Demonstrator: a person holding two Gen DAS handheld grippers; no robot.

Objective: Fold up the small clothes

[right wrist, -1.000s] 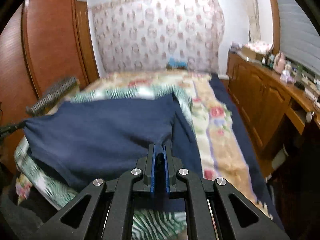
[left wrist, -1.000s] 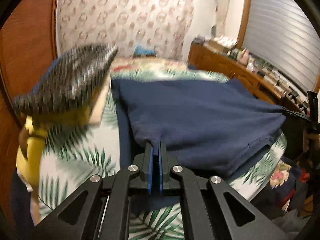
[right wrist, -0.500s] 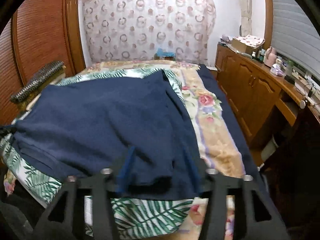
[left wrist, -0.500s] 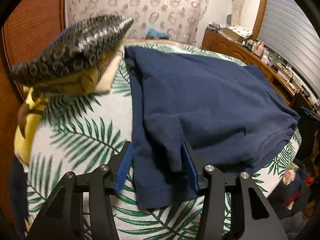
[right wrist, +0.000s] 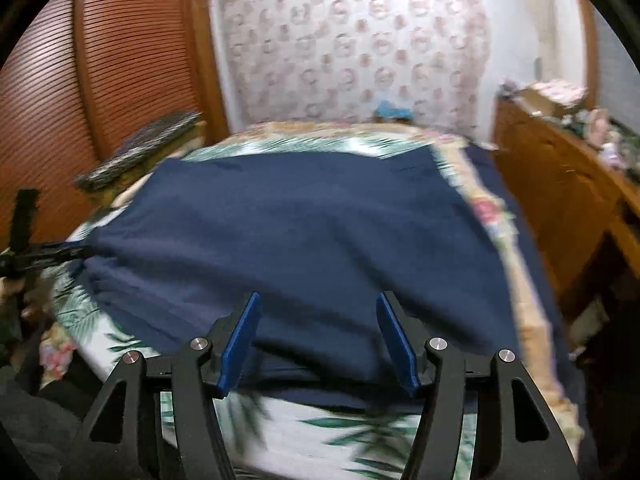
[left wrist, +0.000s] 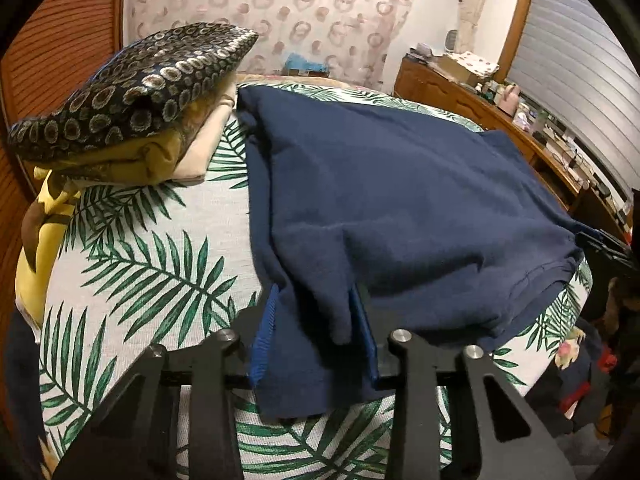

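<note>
A navy blue garment lies spread flat on the palm-leaf bed cover. My left gripper sits low at its near left corner. Its jaws are closing, with a raised fold of the navy cloth between the blue pads but not pinched. In the right wrist view the same garment fills the middle. My right gripper hovers over its near hem with jaws wide and still opening, and nothing gripped. Each gripper shows at the far edge of the other's view: the right one, the left one.
A stack of folded clothes, topped by a dark ring-patterned piece, sits on the bed's left side beside the garment. A wooden dresser with clutter runs along the right. A slatted wooden wardrobe stands at the left. Clothes lie on the floor at lower right.
Both grippers were shut on the lifted navy garment; they opened and it now lies flat on the bed. The left jaws have since narrowed a little. The right gripper sank toward the near hem.
</note>
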